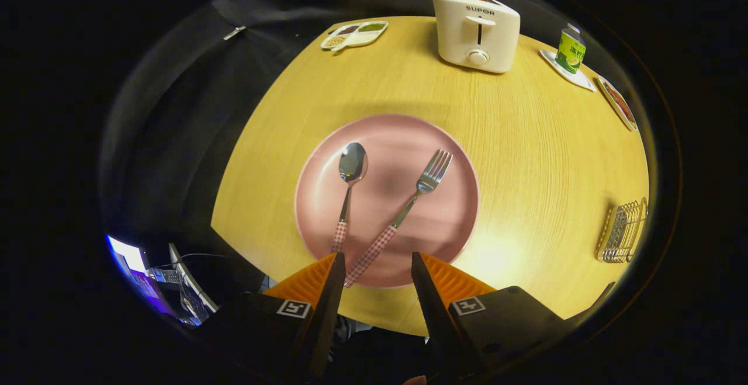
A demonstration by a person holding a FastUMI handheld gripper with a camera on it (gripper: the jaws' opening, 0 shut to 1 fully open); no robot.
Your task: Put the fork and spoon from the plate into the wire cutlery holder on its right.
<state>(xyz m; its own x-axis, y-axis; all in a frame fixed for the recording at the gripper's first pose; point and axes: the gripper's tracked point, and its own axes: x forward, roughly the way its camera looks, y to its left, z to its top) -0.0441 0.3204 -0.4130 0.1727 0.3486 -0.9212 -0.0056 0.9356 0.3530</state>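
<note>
A pink plate (444, 157) lies in the middle of the round wooden table. On it rest a spoon (347, 192) on the left and a fork (409, 207) on the right, both with red-checked handles that point toward me. My gripper (377, 265) hovers open above the plate's near rim. The fork's handle end shows in the gap between the fingers, and the spoon's handle end lies just by the left finger. Nothing is held. The wire cutlery holder (622, 232) stands far to the right near the table's edge.
Beyond the plate stands a white toaster (476, 28) with bread in it. A divided dish of grains (354, 34) is at the far left. A green can on a white coaster (570, 51) and a small dish (617, 102) sit at the far right.
</note>
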